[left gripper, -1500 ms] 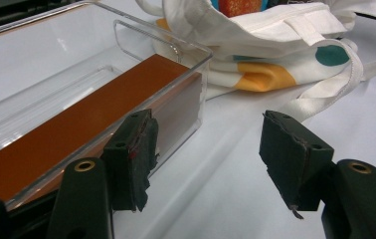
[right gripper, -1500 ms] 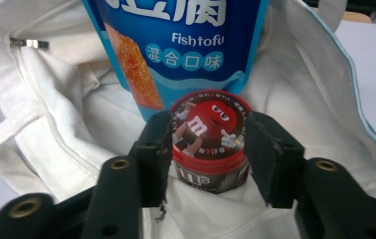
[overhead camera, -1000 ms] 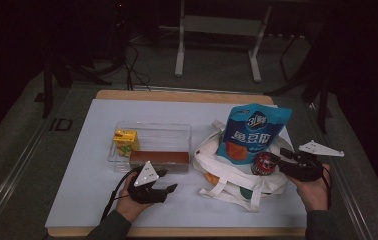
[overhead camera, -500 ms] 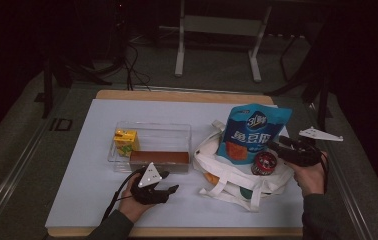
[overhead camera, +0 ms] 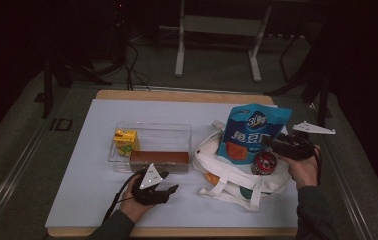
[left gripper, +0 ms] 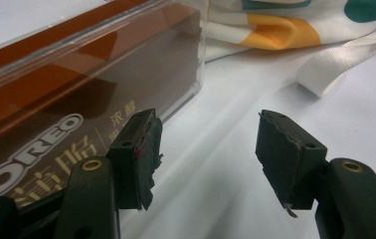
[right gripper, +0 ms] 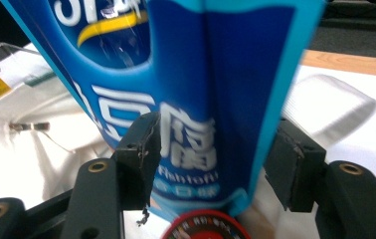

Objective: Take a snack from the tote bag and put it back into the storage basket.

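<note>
2 tongs gape: right tongs just widened round the blue pouch (ungripped); left tongs unmoved, empty.

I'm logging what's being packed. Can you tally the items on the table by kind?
Snack bag: 1
Round tin: 1
Juice carton: 1
Oreo box: 1
Clear bin: 1
Tote: 1
Total: 6

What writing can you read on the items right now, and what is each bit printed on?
"OREO": brown box inside the clear container, left gripper view.
"Fishtofu": blue snack bag, right gripper view, partly cut off.
Large white Chinese characters on both the box and the bag: not readable for certain.
Red round lid and yellow carton: print too small or blurred.
</note>
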A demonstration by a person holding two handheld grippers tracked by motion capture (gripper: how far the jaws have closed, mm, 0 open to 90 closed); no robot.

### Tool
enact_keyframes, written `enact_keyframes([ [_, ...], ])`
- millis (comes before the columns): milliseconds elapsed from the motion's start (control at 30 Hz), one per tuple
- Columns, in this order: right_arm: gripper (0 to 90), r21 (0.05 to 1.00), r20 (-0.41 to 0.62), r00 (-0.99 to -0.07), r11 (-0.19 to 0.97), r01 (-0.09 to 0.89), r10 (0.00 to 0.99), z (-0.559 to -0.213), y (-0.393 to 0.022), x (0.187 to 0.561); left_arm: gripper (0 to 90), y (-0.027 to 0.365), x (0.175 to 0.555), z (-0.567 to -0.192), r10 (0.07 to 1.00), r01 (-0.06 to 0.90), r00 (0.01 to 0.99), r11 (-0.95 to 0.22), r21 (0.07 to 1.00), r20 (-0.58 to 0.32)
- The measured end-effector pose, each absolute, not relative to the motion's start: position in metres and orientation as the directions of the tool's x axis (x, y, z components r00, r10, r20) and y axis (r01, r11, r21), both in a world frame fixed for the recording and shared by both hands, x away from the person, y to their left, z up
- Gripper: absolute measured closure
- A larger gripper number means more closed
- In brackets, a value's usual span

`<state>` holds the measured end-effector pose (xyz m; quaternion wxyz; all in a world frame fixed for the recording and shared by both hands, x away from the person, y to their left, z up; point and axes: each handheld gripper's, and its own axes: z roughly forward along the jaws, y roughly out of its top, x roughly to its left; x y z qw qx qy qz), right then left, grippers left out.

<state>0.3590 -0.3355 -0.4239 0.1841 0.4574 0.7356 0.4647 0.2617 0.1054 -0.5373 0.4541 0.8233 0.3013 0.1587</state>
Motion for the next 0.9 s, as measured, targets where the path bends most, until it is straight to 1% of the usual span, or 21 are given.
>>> enact_keyframes([
  [100,43.3,0.851,0.164,-0.526,0.150,0.503,0.834,-0.425,-0.332,0.365,42.0,0.103,0.260,-0.538,0.636,0.347,0.772,-0.416,0.841,-0.004],
  [200,43.4,0.854,0.215,-0.543,0.114,0.508,0.812,-0.427,-0.333,0.371,42.3,0.103,0.260,-0.538,0.636,0.344,0.772,-0.422,0.839,0.003],
  [267,45.5,0.855,0.234,-0.556,0.103,0.509,0.798,-0.428,-0.332,0.373,42.3,0.103,0.260,-0.538,0.637,0.348,0.771,-0.421,0.838,0.000],
  [333,51.0,0.855,0.251,-0.572,0.097,0.509,0.781,-0.427,-0.330,0.375,42.3,0.103,0.260,-0.538,0.636,0.348,0.772,-0.422,0.838,0.000],
  [400,60.3,0.859,0.258,-0.594,0.101,0.502,0.762,-0.427,-0.329,0.377,42.3,0.102,0.260,-0.538,0.637,0.348,0.771,-0.426,0.835,0.004],
  [500,71.0,0.868,0.247,-0.613,0.109,0.484,0.750,-0.428,-0.328,0.377,42.3,0.102,0.260,-0.538,0.637,0.346,0.771,-0.430,0.834,0.009],
  [533,73.4,0.872,0.242,-0.621,0.113,0.476,0.745,-0.428,-0.328,0.376,42.3,0.101,0.260,-0.538,0.636,0.346,0.771,-0.431,0.833,0.009],
  [733,83.5,0.887,0.231,-0.643,0.113,0.447,0.730,-0.433,-0.330,0.374,42.4,0.101,0.260,-0.538,0.637,0.350,0.771,-0.433,0.831,0.007],
  [900,87.3,0.883,0.253,-0.636,0.095,0.460,0.729,-0.434,-0.330,0.373,42.3,0.101,0.261,-0.538,0.633,0.349,0.774,-0.432,0.832,0.004],
])
